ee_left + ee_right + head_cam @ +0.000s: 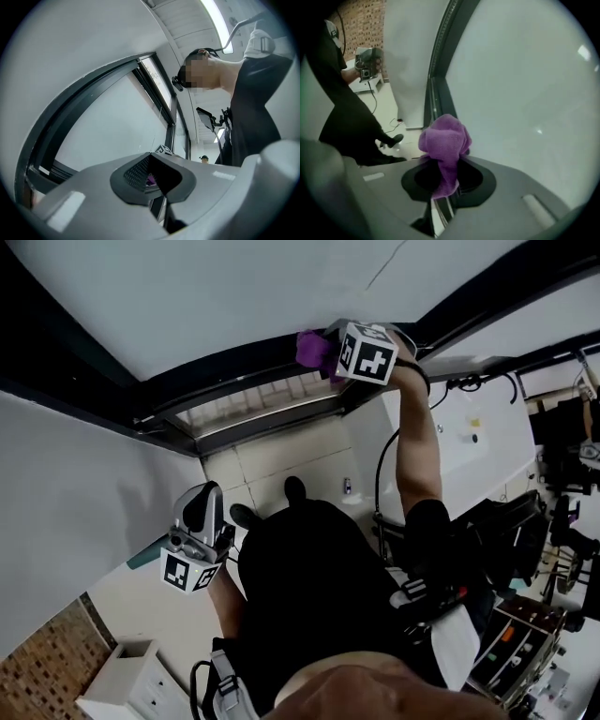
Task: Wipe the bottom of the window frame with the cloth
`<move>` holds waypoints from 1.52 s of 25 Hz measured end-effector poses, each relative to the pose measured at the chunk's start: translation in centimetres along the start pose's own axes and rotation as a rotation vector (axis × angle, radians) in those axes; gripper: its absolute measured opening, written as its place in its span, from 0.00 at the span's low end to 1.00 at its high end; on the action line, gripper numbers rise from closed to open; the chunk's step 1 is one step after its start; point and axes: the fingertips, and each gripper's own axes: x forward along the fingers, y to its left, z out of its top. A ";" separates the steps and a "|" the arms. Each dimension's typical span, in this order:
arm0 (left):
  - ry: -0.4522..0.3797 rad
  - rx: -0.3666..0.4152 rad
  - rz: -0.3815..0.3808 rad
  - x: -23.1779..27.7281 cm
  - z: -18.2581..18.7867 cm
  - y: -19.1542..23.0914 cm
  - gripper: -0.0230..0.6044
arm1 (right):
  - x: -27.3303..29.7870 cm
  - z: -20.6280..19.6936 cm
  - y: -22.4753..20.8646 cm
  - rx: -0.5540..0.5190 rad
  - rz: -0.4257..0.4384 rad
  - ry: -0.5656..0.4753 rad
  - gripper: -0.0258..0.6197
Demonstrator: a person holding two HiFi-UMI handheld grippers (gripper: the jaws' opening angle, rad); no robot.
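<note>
- Right gripper (446,183), closest to its own camera, has its jaws clamped on the purple cloth (445,136), whose bunched end stands out past the jaw tips.
- That bunch sits against the dark window frame (234,367), on the rail just beside the pale pane.
- Left gripper (202,521) hangs well away from the frame, beside the person's dark shirt (309,587), its jaws drawn close together with nothing between them.
- Pale tiled floor (281,465) runs from the frame towards the person.
</note>
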 end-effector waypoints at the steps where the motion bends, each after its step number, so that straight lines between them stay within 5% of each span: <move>1: -0.002 -0.006 0.002 0.1 -0.1 0.1 0.04 | -0.5 0.1 -0.9 0.027 -0.025 -0.035 0.14; 4: 0.006 -0.018 -0.016 0.9 -0.8 -0.4 0.04 | 1.3 1.2 -3.9 0.175 -0.085 -0.251 0.15; 8: 0.034 -0.010 -0.045 2.2 -0.9 -1.2 0.04 | 0.2 -0.2 2.0 0.169 0.168 -0.401 0.14; 10: 0.043 -0.011 -0.042 2.5 -0.9 -0.9 0.04 | -2.3 -1.2 3.2 0.156 0.213 -0.473 0.14; 13: 0.062 -0.022 -0.049 3.3 -1.5 -0.9 0.04 | -1.4 -3.6 -3.3 0.383 -0.035 -0.568 0.15; 14: 0.069 -0.024 -0.057 3.7 -1.8 -1.3 0.04 | 0.4 -4.4 -5.1 0.446 -0.113 -0.552 0.15; 16: 0.078 -0.023 -0.074 4.7 -2.1 -2.3 0.04 | 3.9 -4.4 -4.6 0.389 -0.142 -0.473 0.15; 20: 0.105 -0.008 -0.087 6.1 -2.2 -3.3 0.04 | 2.3 -4.0 4.2 0.039 0.072 -0.374 0.15; 22: 0.118 -0.009 -0.079 6.4 -2.5 -3.1 0.04 | 0.0 -5.2 8.0 -0.040 0.200 -0.378 0.15; 23: 0.123 -0.011 -0.076 6.5 -2.7 -3.0 0.04 | -0.8 -5.7 7.7 -0.016 0.188 -0.412 0.15; 26: 0.135 -0.016 -0.083 7.0 -3.3 -2.8 0.04 | -0.7 -6.3 -0.4 0.261 -0.095 -0.534 0.15; 28: 0.142 -0.014 -0.100 7.6 -3.7 -3.4 0.04 | 1.6 -5.4 -4.1 0.368 -0.193 -0.521 0.15; 31: 0.153 -0.002 -0.129 8.9 -3.8 -4.5 0.04 | 5.2 -4.1 -3.9 0.327 -0.170 -0.423 0.15; 36: 0.171 -0.005 -0.132 9.7 -4.3 -5.0 0.04 | 6.3 -9.5 -5.2 0.434 -0.198 -0.282 0.15; 38: 0.176 -0.007 -0.137 10.1 -4.5 -5.0 0.04 | 5.9 -9.5 -5.0 0.375 -0.208 -0.231 0.15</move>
